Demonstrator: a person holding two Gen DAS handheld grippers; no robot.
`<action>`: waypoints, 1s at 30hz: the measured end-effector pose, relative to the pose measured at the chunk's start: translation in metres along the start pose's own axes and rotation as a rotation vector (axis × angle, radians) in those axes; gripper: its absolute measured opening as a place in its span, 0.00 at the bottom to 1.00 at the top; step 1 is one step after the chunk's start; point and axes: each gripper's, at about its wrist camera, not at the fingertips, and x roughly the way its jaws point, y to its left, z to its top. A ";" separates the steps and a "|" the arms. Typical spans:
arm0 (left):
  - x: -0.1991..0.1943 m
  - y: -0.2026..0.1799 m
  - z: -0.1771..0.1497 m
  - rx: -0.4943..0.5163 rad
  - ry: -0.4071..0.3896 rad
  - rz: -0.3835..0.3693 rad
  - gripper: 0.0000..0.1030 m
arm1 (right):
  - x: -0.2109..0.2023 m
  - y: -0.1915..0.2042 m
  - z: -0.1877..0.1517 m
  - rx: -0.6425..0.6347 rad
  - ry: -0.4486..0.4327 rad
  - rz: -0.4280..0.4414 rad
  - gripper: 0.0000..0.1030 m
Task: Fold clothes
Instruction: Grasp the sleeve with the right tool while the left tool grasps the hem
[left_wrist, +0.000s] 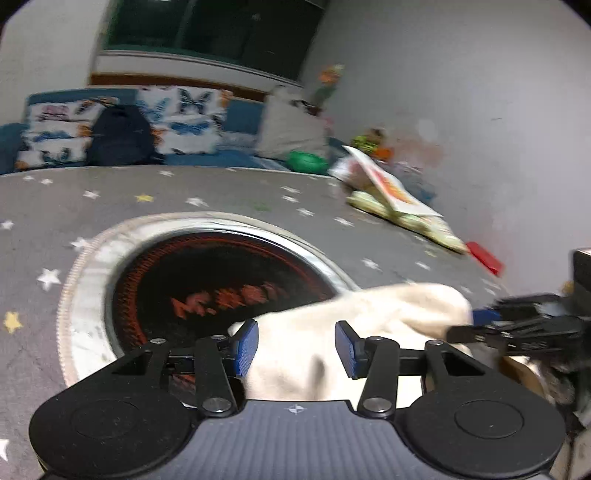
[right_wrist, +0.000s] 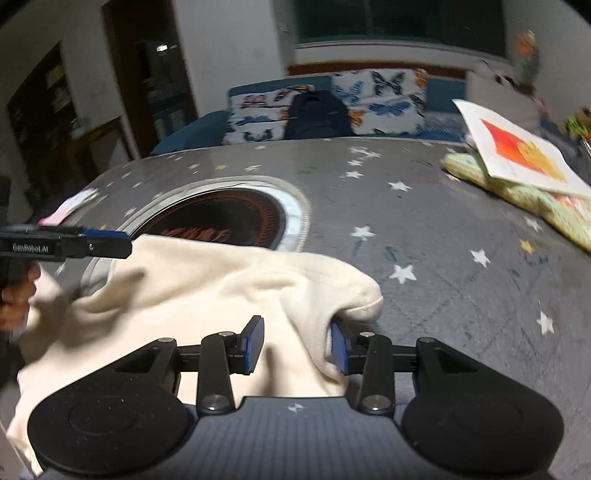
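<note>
Lying bunched on a grey star-print table (right_wrist: 443, 229), a cream garment (right_wrist: 207, 295) covers the near edge of a round black cooktop (right_wrist: 221, 218) with red markings, set into the tabletop inside a silver ring. Cloth runs between the jaws of both grippers. Left gripper (left_wrist: 295, 349): jaws partly apart, blue pads (left_wrist: 245, 347) clear of the fabric on both sides, nothing clamped. Right gripper (right_wrist: 297, 345): jaws also partly apart; a rolled fold of the garment sits against the right pad (right_wrist: 338, 349), the left pad stands free, so no grip. In the right wrist view the left gripper enters from the left edge, over the cloth's far corner, with a hand (right_wrist: 16, 299) behind it. In the left wrist view the right gripper shows blurred at the right edge, at the garment's far end. Farther back on the table: a book (right_wrist: 524, 151) on a green patterned cloth (right_wrist: 535, 199), and a red item (left_wrist: 485, 258). Behind the table, a blue sofa (left_wrist: 240, 114) with butterfly cushions (left_wrist: 188, 122) and a dark bag (left_wrist: 120, 136).
</note>
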 end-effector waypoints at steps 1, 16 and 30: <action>0.002 0.002 0.001 -0.011 -0.009 0.017 0.49 | 0.002 -0.005 0.001 0.025 -0.001 -0.003 0.37; 0.031 -0.001 0.007 -0.015 0.050 -0.009 0.12 | 0.029 -0.044 0.011 0.272 -0.032 0.025 0.17; -0.046 -0.090 -0.067 0.505 0.079 -0.352 0.16 | 0.004 -0.015 0.003 0.056 -0.031 -0.011 0.15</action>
